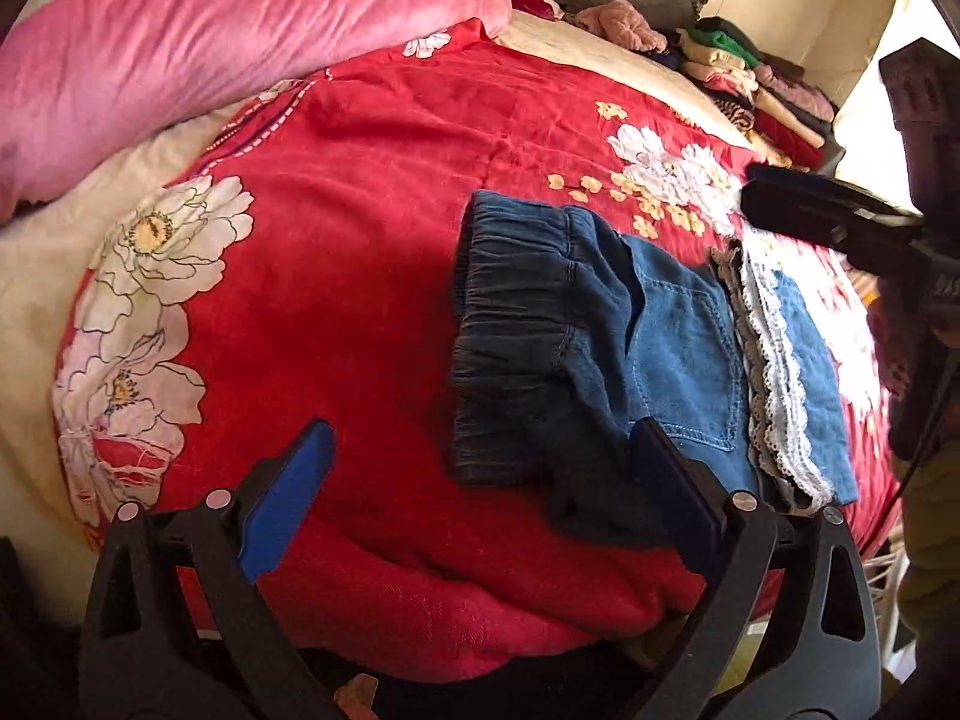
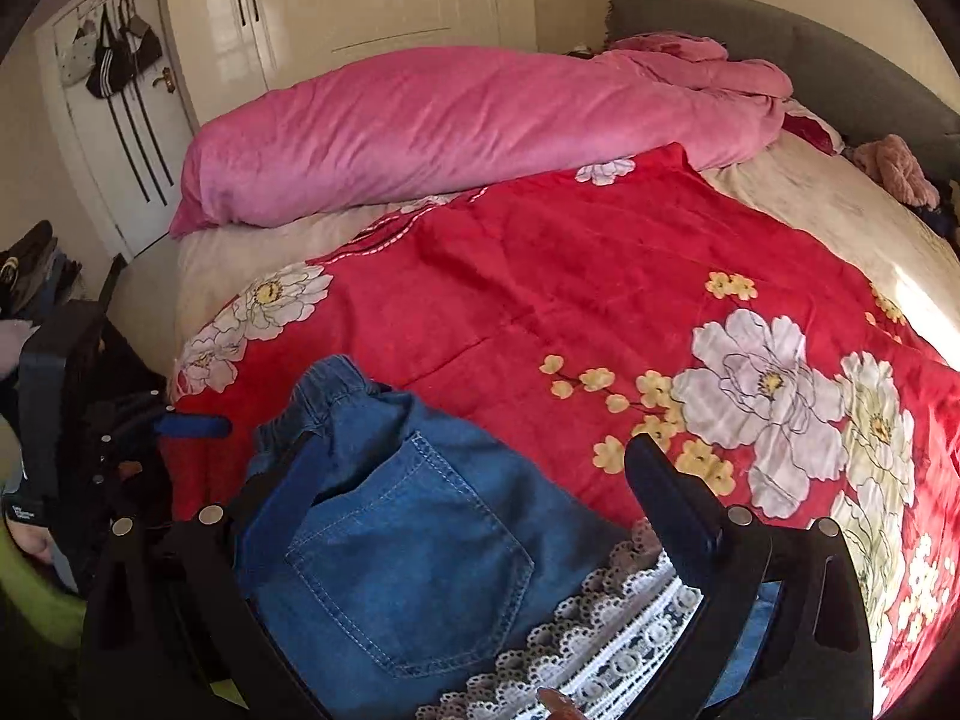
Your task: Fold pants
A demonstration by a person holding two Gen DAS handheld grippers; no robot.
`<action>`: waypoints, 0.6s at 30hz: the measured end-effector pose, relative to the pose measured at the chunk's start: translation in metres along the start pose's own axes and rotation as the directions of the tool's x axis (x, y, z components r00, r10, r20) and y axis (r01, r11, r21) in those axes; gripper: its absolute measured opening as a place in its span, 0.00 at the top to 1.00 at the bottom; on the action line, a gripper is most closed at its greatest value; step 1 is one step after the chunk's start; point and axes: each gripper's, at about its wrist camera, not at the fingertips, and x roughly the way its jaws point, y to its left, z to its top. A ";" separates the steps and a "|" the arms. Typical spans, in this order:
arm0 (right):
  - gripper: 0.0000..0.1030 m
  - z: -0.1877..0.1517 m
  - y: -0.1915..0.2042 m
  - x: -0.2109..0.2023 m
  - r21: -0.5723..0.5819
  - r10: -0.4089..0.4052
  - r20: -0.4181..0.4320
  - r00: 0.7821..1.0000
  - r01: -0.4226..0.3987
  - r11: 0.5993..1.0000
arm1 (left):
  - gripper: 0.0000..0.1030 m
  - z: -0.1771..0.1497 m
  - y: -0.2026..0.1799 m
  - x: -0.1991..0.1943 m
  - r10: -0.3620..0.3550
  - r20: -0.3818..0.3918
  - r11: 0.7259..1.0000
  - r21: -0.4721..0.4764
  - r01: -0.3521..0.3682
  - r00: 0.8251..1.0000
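Two grippers hover over the bed, both spread wide and holding nothing: the left gripper [image 1: 474, 498] and the right gripper [image 2: 474, 510]. Folded denim pants [image 1: 648, 336] lie on the red floral blanket [image 1: 360, 192], lace trim [image 1: 774, 372] at 3 o'clock of the back pocket

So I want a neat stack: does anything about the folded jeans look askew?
Mostly tidy. The jeans lie folded on the red blanket, but the elastic waistband is bunched and puckered, and the lace hem crosses the denim unevenly rather than lining up with an edge. Both grippers are open, holding nothing.
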 end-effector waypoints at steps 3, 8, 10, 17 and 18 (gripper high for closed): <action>0.04 0.007 0.011 0.017 -0.029 0.040 -0.036 0.999 -0.041 0.999 | 0.26 -0.003 0.000 0.004 -0.027 -0.006 1.000 0.002 0.027 1.000; 0.05 0.017 0.031 0.052 -0.092 0.098 -0.129 0.987 -0.110 0.990 | 0.53 -0.004 -0.005 0.007 -0.079 -0.018 0.997 0.015 0.079 0.997; 0.05 0.020 0.038 0.066 -0.107 0.114 -0.169 0.979 -0.134 0.985 | 0.54 -0.005 -0.007 0.009 -0.082 -0.024 0.996 0.019 0.083 0.996; 0.12 0.023 0.048 0.103 -0.100 0.164 -0.243 0.956 -0.193 0.976 | 0.54 -0.006 -0.006 0.013 -0.103 -0.037 0.995 0.000 0.103 0.994; 0.16 0.022 0.049 0.106 -0.091 0.183 -0.251 0.951 -0.212 0.973 | 0.54 -0.006 -0.005 0.014 -0.106 -0.039 0.994 -0.002 0.106 0.994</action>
